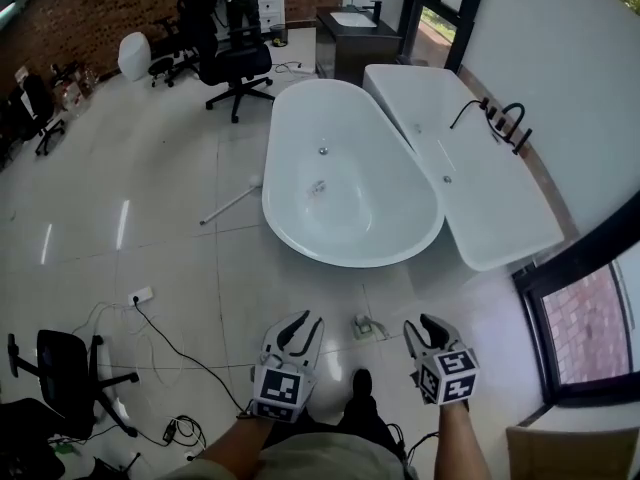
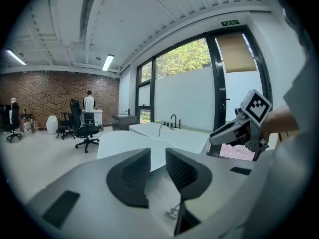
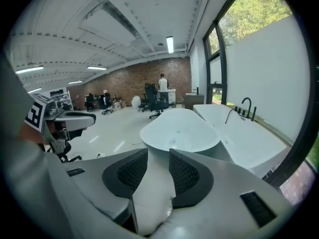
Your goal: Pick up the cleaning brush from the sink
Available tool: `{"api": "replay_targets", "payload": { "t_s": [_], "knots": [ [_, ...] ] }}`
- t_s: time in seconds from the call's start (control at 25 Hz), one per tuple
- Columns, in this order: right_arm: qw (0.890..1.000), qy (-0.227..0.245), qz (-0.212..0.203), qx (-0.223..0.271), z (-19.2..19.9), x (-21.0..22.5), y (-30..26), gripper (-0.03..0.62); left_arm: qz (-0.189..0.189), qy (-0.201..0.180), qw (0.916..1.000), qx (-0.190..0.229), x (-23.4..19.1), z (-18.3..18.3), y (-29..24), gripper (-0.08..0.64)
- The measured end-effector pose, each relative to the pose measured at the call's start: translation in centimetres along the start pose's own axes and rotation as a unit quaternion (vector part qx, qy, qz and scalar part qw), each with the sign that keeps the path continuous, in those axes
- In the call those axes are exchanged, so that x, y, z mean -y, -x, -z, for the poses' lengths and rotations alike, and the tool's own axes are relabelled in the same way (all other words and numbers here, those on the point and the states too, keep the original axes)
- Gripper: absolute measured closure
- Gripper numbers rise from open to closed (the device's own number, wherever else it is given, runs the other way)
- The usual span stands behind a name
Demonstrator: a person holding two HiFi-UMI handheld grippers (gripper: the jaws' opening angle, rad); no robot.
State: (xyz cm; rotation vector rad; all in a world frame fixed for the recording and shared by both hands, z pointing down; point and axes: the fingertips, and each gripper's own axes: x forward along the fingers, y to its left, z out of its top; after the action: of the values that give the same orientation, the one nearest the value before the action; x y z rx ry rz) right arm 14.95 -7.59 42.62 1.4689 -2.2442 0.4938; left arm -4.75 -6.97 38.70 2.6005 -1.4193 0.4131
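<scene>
Glossy white oval bathtub (image 1: 385,183) ahead of the left tool (image 1: 303,320) and right tool (image 1: 422,323).
What may be the cleaning brush (image 1: 318,188), small and pale, lies inside the bathtub near its drain (image 1: 322,151); its shape is too small to tell. Both tools' ribbed black pads (image 2: 132,176) stand narrowly apart, gripping nothing.

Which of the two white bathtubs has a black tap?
The straight-edged white bathtub next to the wall: a black curved tap stands along its wall side. The oval white bathtub beside it shows none.
</scene>
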Motion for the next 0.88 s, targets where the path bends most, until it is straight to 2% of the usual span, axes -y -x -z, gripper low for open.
{"api": "replay_targets", "payload": {
  "t_s": [0.24,0.36,0.4,0.44,0.64,0.8,0.88],
  "knots": [
    [0.995,0.021,-0.078,-0.067,4.4,6.1,-6.7,0.449,-0.081,0.021,0.9964,-0.018,1.1,2.0,-7.2,0.494],
    [0.990,0.033,-0.098,-0.101,7.9,8.2,-10.5,0.430,-0.088,0.025,0.9955,-0.025,1.9,4.4,-10.1,0.494],
    [0.988,0.036,-0.102,-0.114,9.3,8.7,-12.2,0.421,-0.086,0.027,0.9955,-0.030,2.0,5.6,-11.1,0.485],
    [0.986,0.037,-0.106,-0.127,10.8,9.3,-14.0,0.402,-0.084,0.030,0.9953,-0.037,1.8,7.1,-12.3,0.446],
    [0.975,0.044,-0.116,-0.184,17.9,11.1,-23.6,0.385,-0.093,0.045,0.9911,-0.083,-0.7,16.5,-18.9,0.407],
    [0.968,0.050,-0.109,-0.219,23.3,11.9,-29.5,0.368,-0.102,0.068,0.9865,-0.109,-2.6,23.2,-23.2,0.414],
    [0.966,0.052,-0.103,-0.233,25.5,12.7,-32.7,0.368,-0.114,0.071,0.9838,-0.119,-3.7,25.6,-25.0,0.462]
  ]
}}
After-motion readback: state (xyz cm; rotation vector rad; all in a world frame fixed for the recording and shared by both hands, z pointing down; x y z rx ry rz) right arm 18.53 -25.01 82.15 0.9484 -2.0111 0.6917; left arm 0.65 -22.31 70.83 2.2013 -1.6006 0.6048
